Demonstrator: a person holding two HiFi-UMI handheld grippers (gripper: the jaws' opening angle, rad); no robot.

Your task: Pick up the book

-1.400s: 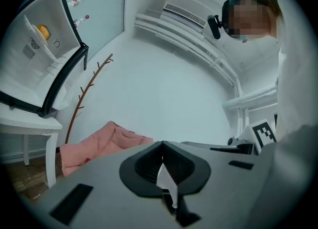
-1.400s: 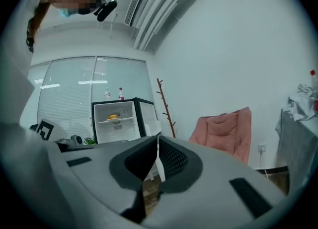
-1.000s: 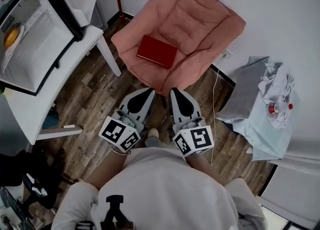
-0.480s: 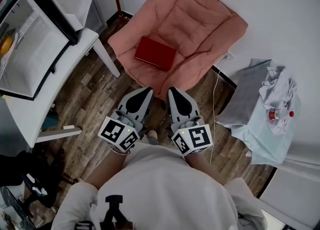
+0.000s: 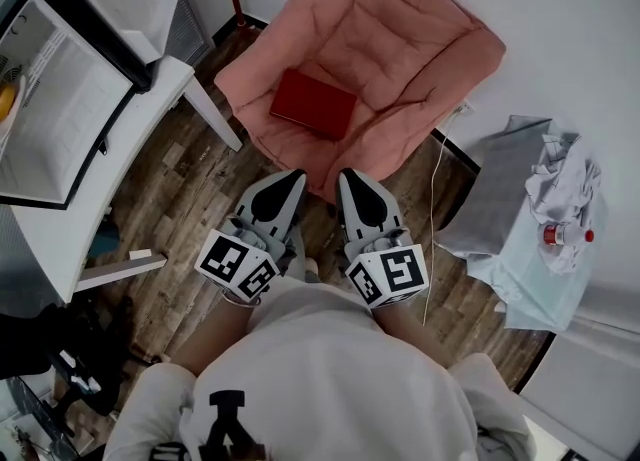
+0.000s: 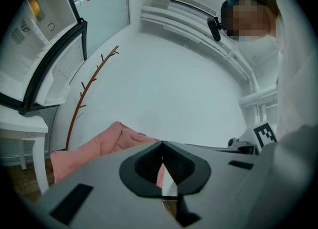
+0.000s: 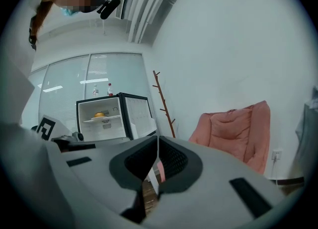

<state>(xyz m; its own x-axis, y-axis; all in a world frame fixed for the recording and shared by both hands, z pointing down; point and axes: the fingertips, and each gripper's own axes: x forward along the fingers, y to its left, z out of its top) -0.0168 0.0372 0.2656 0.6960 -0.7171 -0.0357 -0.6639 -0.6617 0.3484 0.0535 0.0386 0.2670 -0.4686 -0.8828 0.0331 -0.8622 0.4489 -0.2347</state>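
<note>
A dark red book [image 5: 314,103] lies flat on the seat of a pink padded chair [image 5: 405,39] in the head view. Both grippers hover side by side over the wood floor just short of the chair's front edge, pointing level toward it. My left gripper [image 5: 298,175] is shut and holds nothing. My right gripper [image 5: 346,174] is shut and empty too. The book is hidden in both gripper views; only the chair [image 6: 104,141] [image 7: 238,131] shows past the jaws.
An open small fridge [image 5: 60,99] on a white table [image 5: 110,164] stands at the left. A grey and pale-blue draped stand [image 5: 540,219] with crumpled cloth and a bottle [image 5: 565,236] is at the right. A thin brown coat rack [image 6: 87,86] stands behind the chair.
Both grippers have edged forward toward the chair's front edge, jaws still shut. The book lies where it was.
</note>
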